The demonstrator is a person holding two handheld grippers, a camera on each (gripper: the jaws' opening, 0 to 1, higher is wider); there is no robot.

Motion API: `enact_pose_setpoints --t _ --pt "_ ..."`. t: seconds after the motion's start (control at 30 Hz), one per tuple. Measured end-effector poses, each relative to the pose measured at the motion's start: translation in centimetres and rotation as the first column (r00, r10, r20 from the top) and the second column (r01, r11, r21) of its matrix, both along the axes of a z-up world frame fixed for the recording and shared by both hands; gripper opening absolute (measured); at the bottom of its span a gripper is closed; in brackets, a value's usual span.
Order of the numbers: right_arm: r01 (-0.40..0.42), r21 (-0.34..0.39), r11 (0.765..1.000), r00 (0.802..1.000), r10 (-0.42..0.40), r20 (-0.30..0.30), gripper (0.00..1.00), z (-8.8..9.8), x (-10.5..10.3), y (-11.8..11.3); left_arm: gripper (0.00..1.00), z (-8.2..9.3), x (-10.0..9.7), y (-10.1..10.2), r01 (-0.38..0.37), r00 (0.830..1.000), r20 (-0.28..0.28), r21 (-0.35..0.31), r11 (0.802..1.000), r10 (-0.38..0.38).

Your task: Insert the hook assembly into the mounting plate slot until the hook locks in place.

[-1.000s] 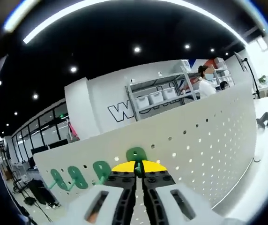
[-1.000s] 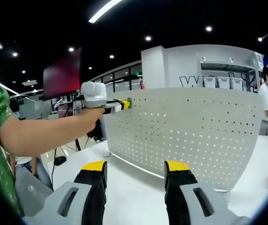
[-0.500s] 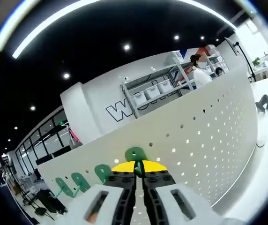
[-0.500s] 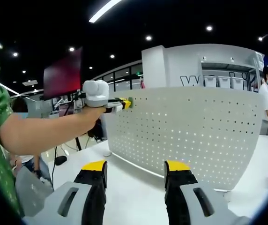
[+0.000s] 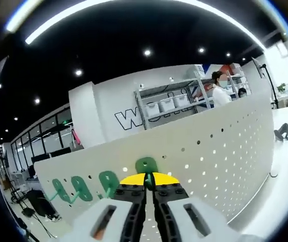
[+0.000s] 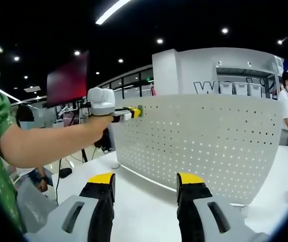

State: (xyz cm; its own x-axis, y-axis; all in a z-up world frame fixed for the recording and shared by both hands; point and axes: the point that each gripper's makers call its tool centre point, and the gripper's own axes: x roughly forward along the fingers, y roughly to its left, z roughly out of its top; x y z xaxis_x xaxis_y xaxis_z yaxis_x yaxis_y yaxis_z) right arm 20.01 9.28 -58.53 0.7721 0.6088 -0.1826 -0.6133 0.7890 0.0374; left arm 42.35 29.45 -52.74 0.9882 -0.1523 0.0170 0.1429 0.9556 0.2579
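Note:
A white perforated mounting plate (image 5: 219, 156) (image 6: 204, 141) stands upright on the white table. In the left gripper view my left gripper (image 5: 146, 181) is shut on a green hook (image 5: 146, 165), pressed against the plate near its top edge. Three more green hooks (image 5: 81, 187) hang on the plate to the left. In the right gripper view the left gripper (image 6: 129, 113) is seen from the side at the plate's upper left corner, held by a person's arm (image 6: 53, 141). My right gripper (image 6: 145, 187) stands open over the table, apart from the plate, with nothing between its fingers.
The white table (image 6: 144, 201) runs in front of the plate. A dark object (image 5: 282, 131) lies on the table at the far right. Behind the plate stand shelves with white bins (image 5: 169, 103), and a person (image 5: 220, 91) is near them.
The left gripper view has shifted and rolled slightly with the hand; the green hook stays clamped against the plate. The right gripper has not moved.

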Motion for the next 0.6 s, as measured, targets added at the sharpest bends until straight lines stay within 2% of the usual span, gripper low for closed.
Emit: enact_pose_setpoints --t 0.03,0.07,0.1,0.13,0.27,0.47,0.6 --pt "-0.002 0.0 1.0 1.0 0.002 0.004 0.5 0.11 -0.03 0.06 0.03 -0.09 -0.01 -0.02 0.011 1.0 -0.011 -0.075 0.997 -0.012" --pt "-0.002 0.001 1.0 1.0 0.002 0.004 0.5 0.15 -0.04 0.07 0.03 -0.13 -0.01 0.05 0.015 1.0 -0.016 -0.102 0.995 -0.016" --pt "-0.002 0.001 1.0 1.0 0.002 0.003 0.5 0.15 -0.06 0.08 0.03 -0.2 -0.04 0.11 0.018 0.999 -0.026 -0.174 0.985 -0.023" --pt "-0.002 0.001 1.0 1.0 0.002 0.003 0.5 0.14 -0.08 0.07 0.03 -0.24 -0.05 0.12 0.02 0.999 -0.031 -0.185 0.982 -0.026" --pt "-0.003 -0.005 1.0 1.0 0.003 0.002 0.5 0.04 -0.2 0.02 0.03 -0.21 -0.13 0.01 0.012 1.0 -0.027 -0.095 0.995 -0.015" --pt "-0.001 -0.003 1.0 1.0 0.001 0.003 0.5 0.06 -0.23 -0.08 0.07 -0.68 0.0 -0.44 0.028 0.999 -0.041 -0.091 0.995 -0.032" --pt "0.005 -0.003 1.0 1.0 -0.005 0.003 0.5 0.06 -0.28 -0.34 0.06 -0.57 0.02 -0.35 0.013 0.999 -0.03 -0.075 0.997 -0.016"
